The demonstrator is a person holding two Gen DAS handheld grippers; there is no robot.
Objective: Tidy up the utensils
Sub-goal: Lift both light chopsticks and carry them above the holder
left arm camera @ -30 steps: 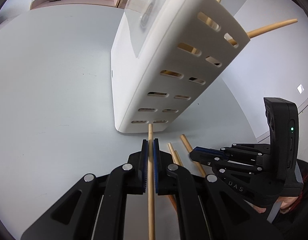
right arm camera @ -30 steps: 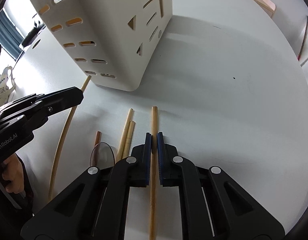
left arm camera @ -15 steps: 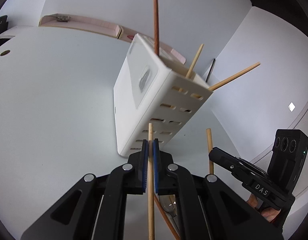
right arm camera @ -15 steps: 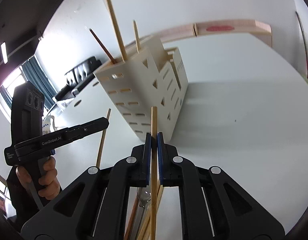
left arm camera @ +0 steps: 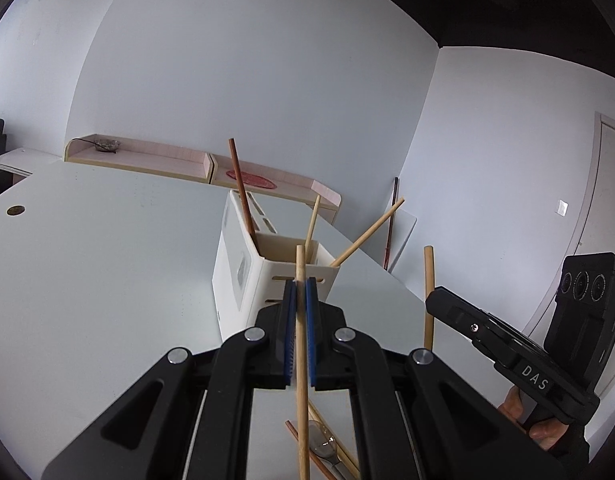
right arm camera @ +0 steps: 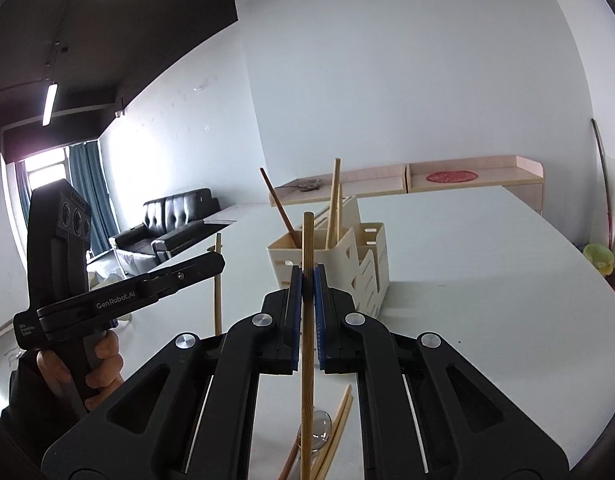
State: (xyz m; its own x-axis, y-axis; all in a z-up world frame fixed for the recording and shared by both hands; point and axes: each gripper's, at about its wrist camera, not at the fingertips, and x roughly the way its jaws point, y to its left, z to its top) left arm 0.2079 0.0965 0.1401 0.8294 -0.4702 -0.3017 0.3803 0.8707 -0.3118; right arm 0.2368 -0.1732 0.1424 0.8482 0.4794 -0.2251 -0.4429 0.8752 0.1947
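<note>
We see a big white desk filling the lower part of both views. On it stands a cream utensil holder, upright, with slotted sides and several compartments; in the right wrist view it sits just past the claw tips. Three sticks are in its end compartment: a dark brown chopstick leaning left, a pale one near upright, and another pale one leaning far out to the right.

Left claw is clamped tight on a light wooden chopstick, held roughly upright, its top end in front of the holder's near wall in the picture, lifted off the desk. It also shows in the right wrist view, with a hand on the grip.

Right claw is pinched closed on a thicker wooden chopstick, also upright and off the desk, its tip level with the holder's rim in the picture. From the left wrist view we see that claw to the right of the holder with its stick poking up.

Down on the desk under both claws lie leftover pieces: a clear spoon, a pair of pale chopsticks beside it, and a reddish-brown stick.
</note>
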